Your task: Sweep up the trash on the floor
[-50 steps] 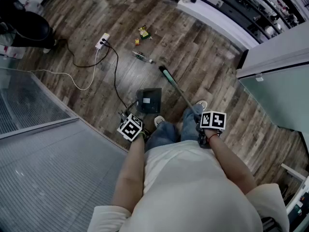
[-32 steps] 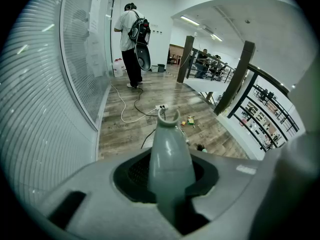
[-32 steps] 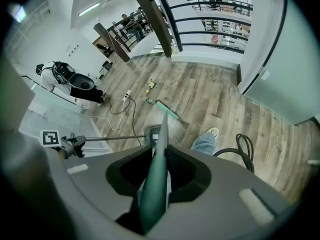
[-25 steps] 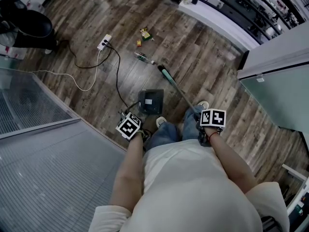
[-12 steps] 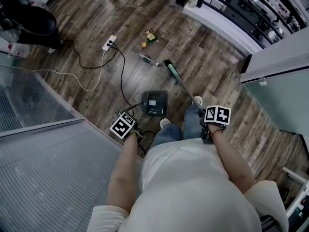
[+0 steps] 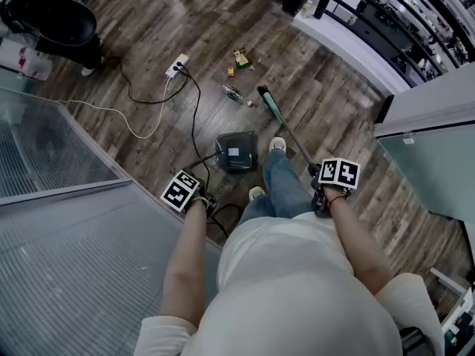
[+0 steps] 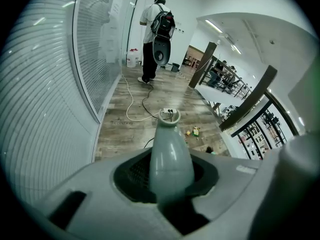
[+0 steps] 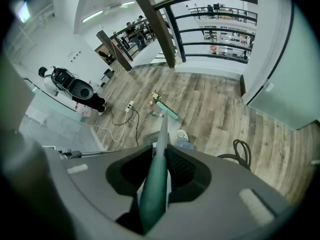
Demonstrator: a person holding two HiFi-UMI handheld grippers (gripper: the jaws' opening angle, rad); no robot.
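Trash lies on the wood floor: a yellow-green wrapper (image 6: 240,58), a small orange scrap (image 6: 230,71) and a small bottle (image 6: 234,93). My left gripper (image 6: 182,191) is shut on the pale grey handle (image 7: 170,154) of a dark dustpan (image 6: 236,152), which rests on the floor before my feet. My right gripper (image 6: 339,173) is shut on the teal broom handle (image 8: 154,184). The broom head (image 6: 269,99) is just right of the bottle. In the right gripper view the broom head (image 8: 167,110) lies beside the wrapper (image 8: 154,95). The left gripper view shows the wrapper (image 7: 195,131) ahead.
A white power strip (image 6: 177,66) with black and white cables lies left of the trash. A person in black with a backpack (image 6: 59,21) stands far left. A glass wall (image 6: 67,199) runs along my left, a railing (image 6: 371,13) at the far right. A coiled cable (image 8: 241,149) is on the floor.
I have stepped forward: my right foot now stands beside the dustpan. The dustpan and broom head have moved closer to the trash, and both grippers have kept their hold.
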